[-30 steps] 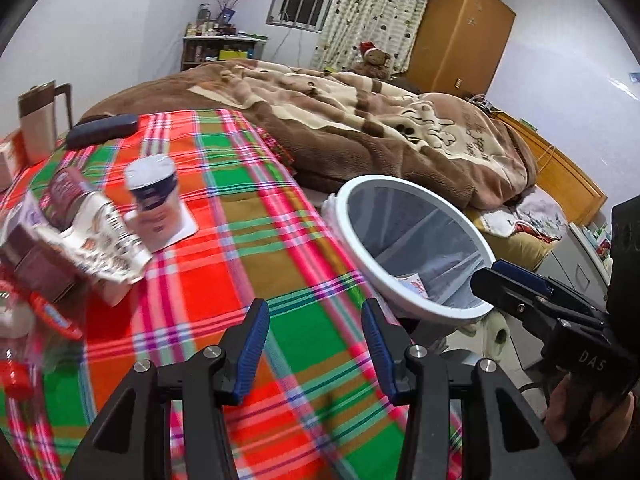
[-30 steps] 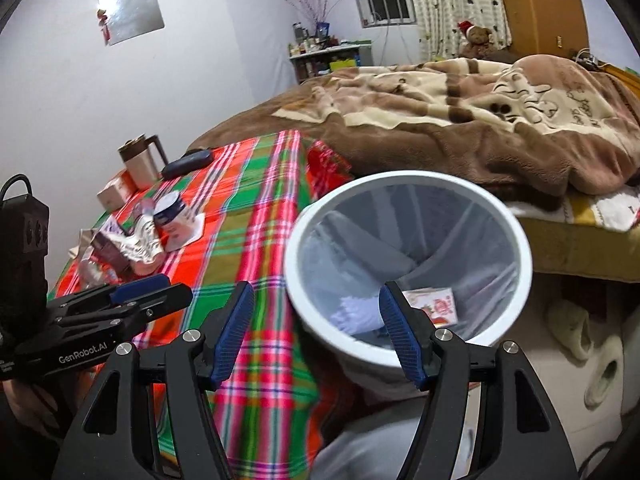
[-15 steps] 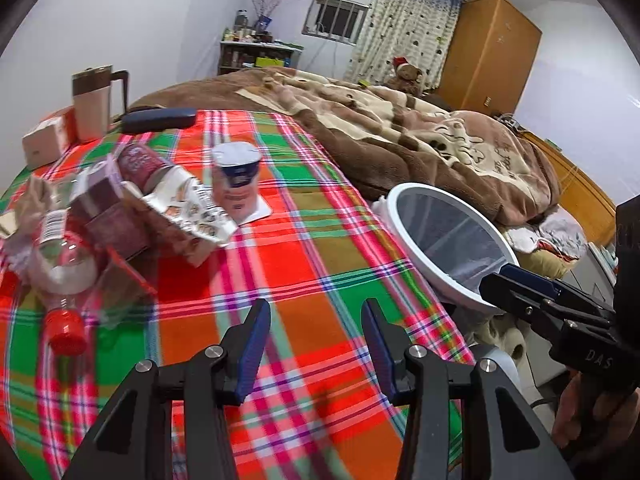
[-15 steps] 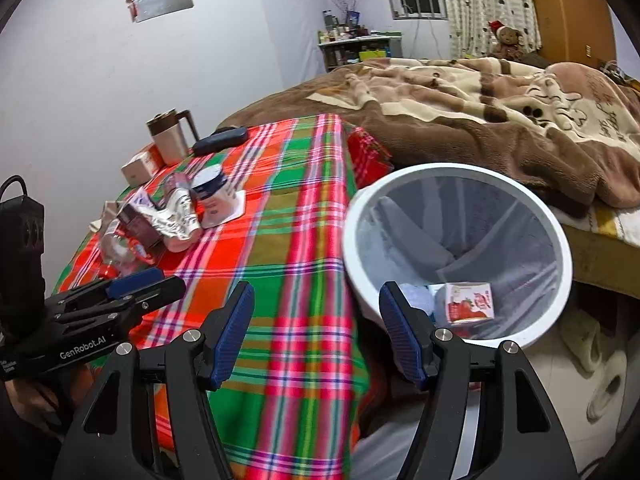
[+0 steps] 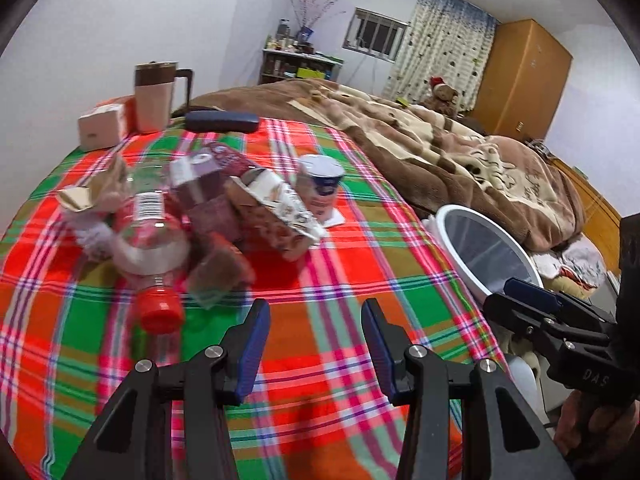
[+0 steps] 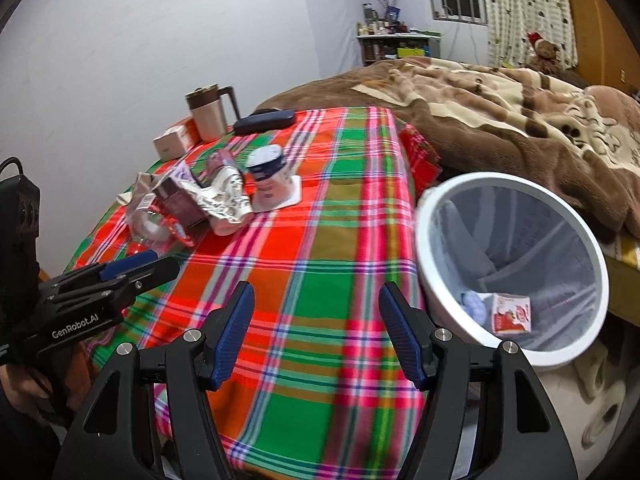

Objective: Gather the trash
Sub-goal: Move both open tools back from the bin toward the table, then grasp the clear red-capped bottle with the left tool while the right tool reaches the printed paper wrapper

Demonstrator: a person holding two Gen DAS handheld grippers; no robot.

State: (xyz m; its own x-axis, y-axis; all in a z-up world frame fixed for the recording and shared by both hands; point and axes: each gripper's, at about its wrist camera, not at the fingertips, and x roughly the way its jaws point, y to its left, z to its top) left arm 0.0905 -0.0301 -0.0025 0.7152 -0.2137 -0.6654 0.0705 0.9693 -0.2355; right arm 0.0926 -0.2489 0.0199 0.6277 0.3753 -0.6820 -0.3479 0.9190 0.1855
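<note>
Two tongs hover over the plaid counter (image 5: 328, 280). The left tongs (image 5: 316, 344) are spread, with nothing between them. The right tongs (image 6: 316, 336) are spread too and closing, also empty.

The trash lies in one heap on the counter's far left: one clear bottle (image 5: 150, 236) with a red cap pointing toward the camera, one foil wrapper (image 5: 276, 212), one maroon carton (image 5: 208, 184), and crumpled paper (image 5: 92, 196). One yogurt cup (image 5: 322, 186) stands just right of the heap.

One white bin (image 6: 516, 264) sits beside the counter's right edge; inside lie one small red-and-white box (image 6: 512, 314) and one bluish wad (image 6: 474, 306).

At the back stand one mug (image 5: 154, 96), one small box (image 5: 102, 126) and one dark case (image 5: 222, 121).
</note>
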